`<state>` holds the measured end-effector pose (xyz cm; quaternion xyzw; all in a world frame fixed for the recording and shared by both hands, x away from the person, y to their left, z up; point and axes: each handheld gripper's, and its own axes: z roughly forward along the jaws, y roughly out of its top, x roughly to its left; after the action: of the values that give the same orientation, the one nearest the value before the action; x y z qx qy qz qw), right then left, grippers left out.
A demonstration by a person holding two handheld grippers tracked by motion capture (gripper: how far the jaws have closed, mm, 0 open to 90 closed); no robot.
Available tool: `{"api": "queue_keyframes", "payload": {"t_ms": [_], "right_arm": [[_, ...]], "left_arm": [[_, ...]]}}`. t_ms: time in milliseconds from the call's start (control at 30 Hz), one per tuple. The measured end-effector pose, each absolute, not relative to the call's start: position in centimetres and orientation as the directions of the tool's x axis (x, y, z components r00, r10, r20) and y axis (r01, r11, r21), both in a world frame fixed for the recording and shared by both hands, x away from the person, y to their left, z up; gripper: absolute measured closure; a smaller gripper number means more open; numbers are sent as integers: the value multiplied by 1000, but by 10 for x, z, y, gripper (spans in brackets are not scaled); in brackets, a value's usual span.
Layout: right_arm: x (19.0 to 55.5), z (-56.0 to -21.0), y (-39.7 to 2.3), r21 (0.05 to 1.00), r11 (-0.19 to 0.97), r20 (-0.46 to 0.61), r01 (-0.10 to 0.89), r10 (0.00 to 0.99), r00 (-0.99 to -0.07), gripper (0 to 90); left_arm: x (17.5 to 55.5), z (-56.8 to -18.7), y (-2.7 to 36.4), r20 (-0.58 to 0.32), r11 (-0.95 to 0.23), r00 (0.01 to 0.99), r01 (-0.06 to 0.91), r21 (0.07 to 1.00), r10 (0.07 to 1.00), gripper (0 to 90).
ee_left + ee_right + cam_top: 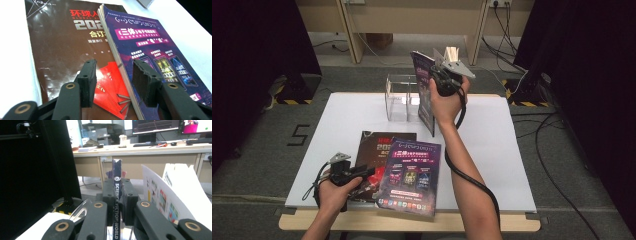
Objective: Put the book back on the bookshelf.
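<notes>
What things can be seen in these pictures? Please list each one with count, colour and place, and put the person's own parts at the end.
held magazine: 1, purple cover, upright above the table's far middle, its spine clamped in the right tongs
clear holder: 1, transparent, far middle of the table, beside the held magazine
purple magazine: 1, purple, flat at the near edge, overlapping the brown one
brown magazine: 1, dark brown with red, flat, partly under the purple magazine
table: 1, white top
desk: 1, pale wood, in the background of the right gripper view, with monitors and a keyboard
left tongs: 1, black, open, over the flat magazines' near left
right tongs: 1, black, shut on the held magazine
forearms: 2, entering from the bottom of the high view
</notes>
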<state>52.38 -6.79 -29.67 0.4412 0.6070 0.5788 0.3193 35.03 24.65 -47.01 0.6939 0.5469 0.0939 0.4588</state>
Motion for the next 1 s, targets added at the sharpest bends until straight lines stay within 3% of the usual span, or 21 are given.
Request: {"api": "queue_keyframes", "payload": {"t_ms": [367, 1000], "right_arm": [[481, -310, -85, 984, -11, 88, 176, 896, -435, 840], [443, -328, -105, 976, 30, 69, 215, 897, -437, 823]], "left_arm": [[349, -470, 246, -367, 21, 379, 671, 741, 849, 537], [348, -470, 243, -365, 13, 386, 671, 741, 847, 537]]}}
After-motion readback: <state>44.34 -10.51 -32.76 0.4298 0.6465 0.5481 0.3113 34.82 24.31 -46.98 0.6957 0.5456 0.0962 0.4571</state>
